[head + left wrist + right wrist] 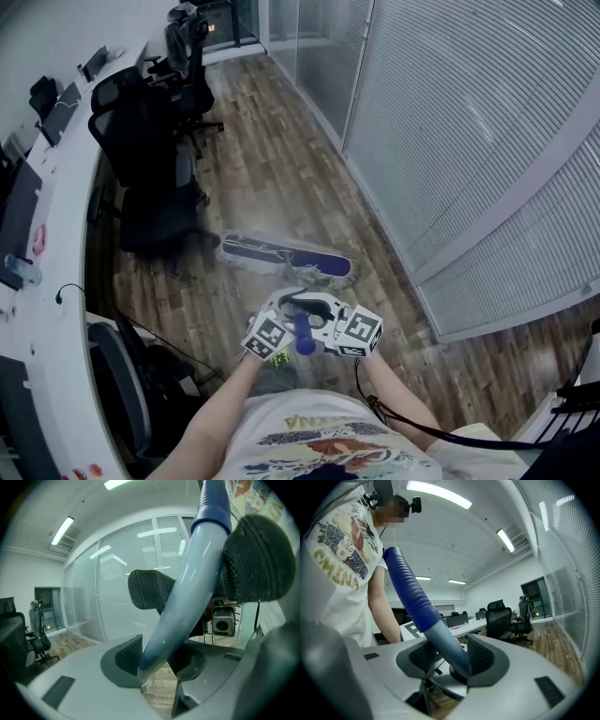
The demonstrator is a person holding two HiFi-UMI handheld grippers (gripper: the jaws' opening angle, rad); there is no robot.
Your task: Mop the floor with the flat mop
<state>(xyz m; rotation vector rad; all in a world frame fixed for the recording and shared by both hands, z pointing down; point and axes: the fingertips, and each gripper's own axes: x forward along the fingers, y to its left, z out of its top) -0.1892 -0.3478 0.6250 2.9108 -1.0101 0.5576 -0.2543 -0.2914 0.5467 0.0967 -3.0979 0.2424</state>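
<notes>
- Mopping is under way: flat mop head [286, 258] sits flat on the wood floor [272, 159], mid frame, just right of the office chair [150, 178].
- Pale, hazy patch around the head, probably damp. Can't tell how much is already covered; I'd judge the strip toward the upper frame is still to do.
- Left gripper [281, 323] and right gripper [330, 335] are both clamped on the mop handle [304, 333], lower centre.
- Both gripper views show the handle [187, 597] [429, 620] pinched between the pads.
- Head's long axis runs left-right, dipping slightly right. The handle runs from the head down-frame to the person.
</notes>
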